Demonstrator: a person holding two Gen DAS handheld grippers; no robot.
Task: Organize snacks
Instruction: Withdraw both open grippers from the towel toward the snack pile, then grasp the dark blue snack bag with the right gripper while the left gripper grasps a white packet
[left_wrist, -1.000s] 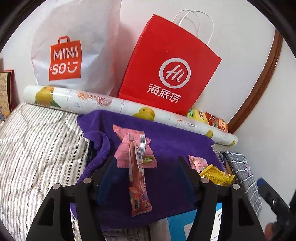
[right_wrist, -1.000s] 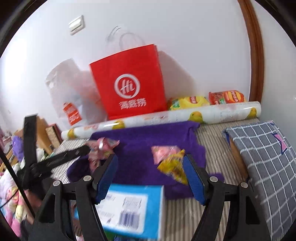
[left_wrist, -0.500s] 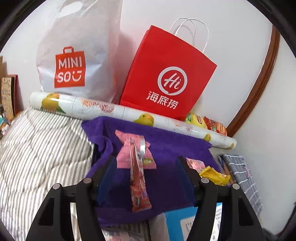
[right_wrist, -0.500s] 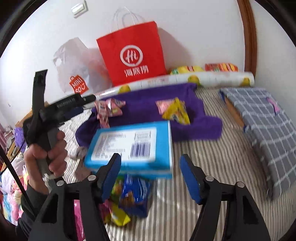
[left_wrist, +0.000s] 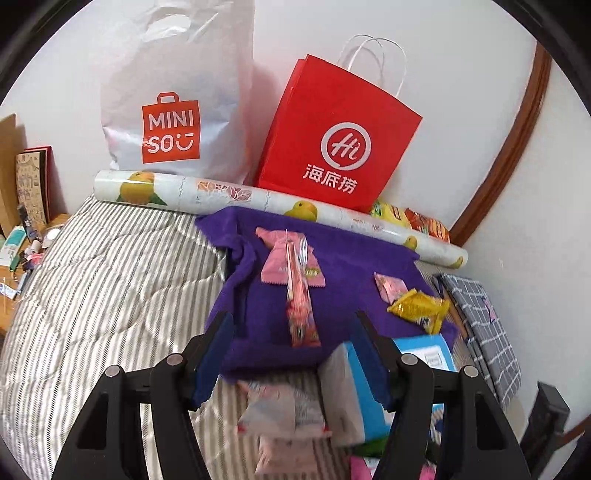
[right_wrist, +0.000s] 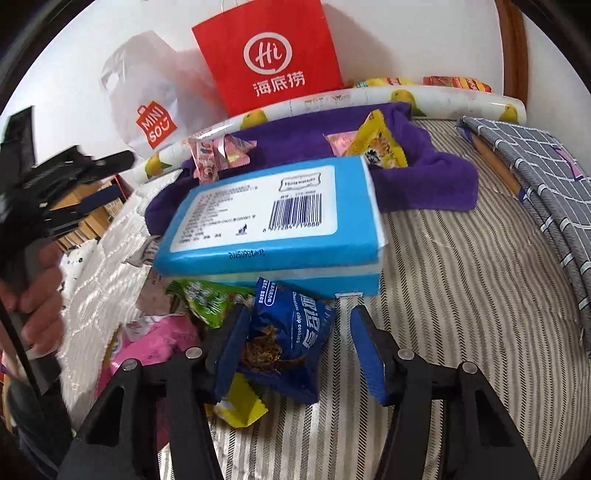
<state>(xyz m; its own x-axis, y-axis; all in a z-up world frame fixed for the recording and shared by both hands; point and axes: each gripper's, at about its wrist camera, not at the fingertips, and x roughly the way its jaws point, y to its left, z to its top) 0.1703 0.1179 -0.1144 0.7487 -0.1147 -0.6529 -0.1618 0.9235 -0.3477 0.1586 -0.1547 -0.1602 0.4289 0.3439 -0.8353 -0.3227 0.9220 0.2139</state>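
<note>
My right gripper (right_wrist: 301, 349) points down at a pile of snacks on the striped bedding. A blue chocolate chip cookie packet (right_wrist: 291, 339) lies between its closing jaws; the left pad is at the packet's edge and the right pad stands clear. Just behind lies a blue box (right_wrist: 277, 218) with a barcode label. My left gripper (left_wrist: 293, 354) is open and holds nothing. Beyond it, a purple towel (left_wrist: 351, 266) carries pink packets (left_wrist: 291, 262), a long pink strip (left_wrist: 301, 314) and a yellow packet (left_wrist: 417, 306).
A red paper bag (left_wrist: 340, 140), a white shopping bag (left_wrist: 173, 110) and a fruit-printed roll (left_wrist: 258, 199) line the wall. A grey checked cloth (right_wrist: 546, 173) lies on the right. A green packet (right_wrist: 207, 299) and a small yellow one (right_wrist: 240, 402) lie by the cookie packet. A hand (right_wrist: 37, 295) grips the left tool.
My right gripper has dropped toward the pile in front of the blue box, and its jaws have narrowed around the blue cookie packet. The left gripper has drawn back from the towel.
</note>
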